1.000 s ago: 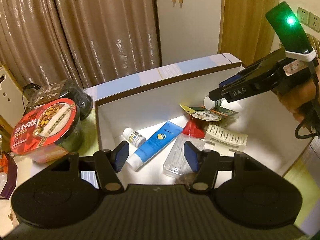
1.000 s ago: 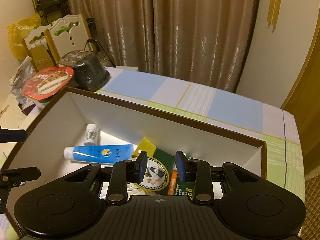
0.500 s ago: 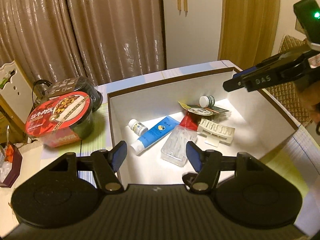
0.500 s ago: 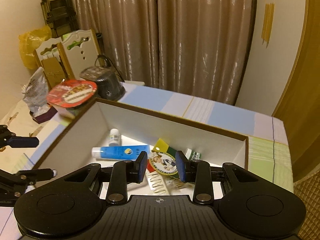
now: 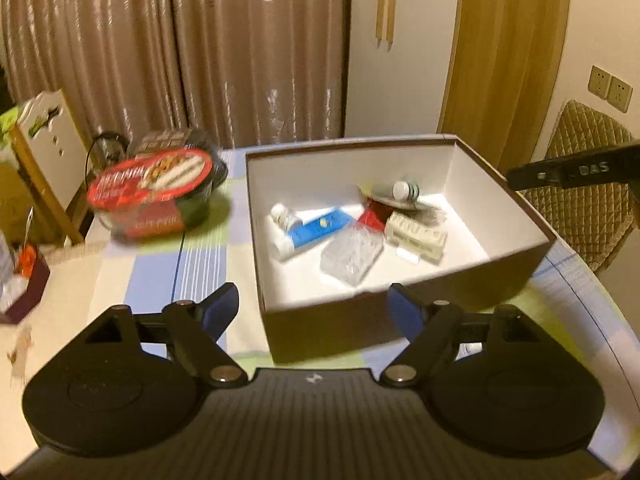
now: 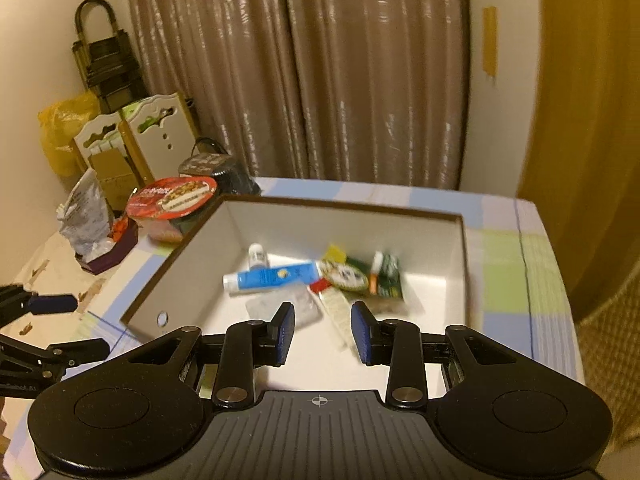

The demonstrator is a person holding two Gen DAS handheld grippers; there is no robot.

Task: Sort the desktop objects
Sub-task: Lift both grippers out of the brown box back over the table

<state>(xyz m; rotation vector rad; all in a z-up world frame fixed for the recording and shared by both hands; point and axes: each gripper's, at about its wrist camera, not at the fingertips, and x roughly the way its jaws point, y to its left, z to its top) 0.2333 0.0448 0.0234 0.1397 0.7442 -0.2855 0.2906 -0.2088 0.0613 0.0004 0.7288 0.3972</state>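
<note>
Reading "DAS": right gripper (image 5: pixel 576 168)

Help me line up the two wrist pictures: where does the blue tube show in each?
Left wrist: blue tube lies left of centre in the box, white cap toward the camera's left.
Right wrist: blue tube lies mid-picture in the box, cap pointing left.
Shared landmark: the small white bottle next to the tube's cap end.

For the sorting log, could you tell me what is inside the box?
The box holds a blue tube, small bottle, clear case, white tray and overlapping packets; anything beneath is hidden.
</note>
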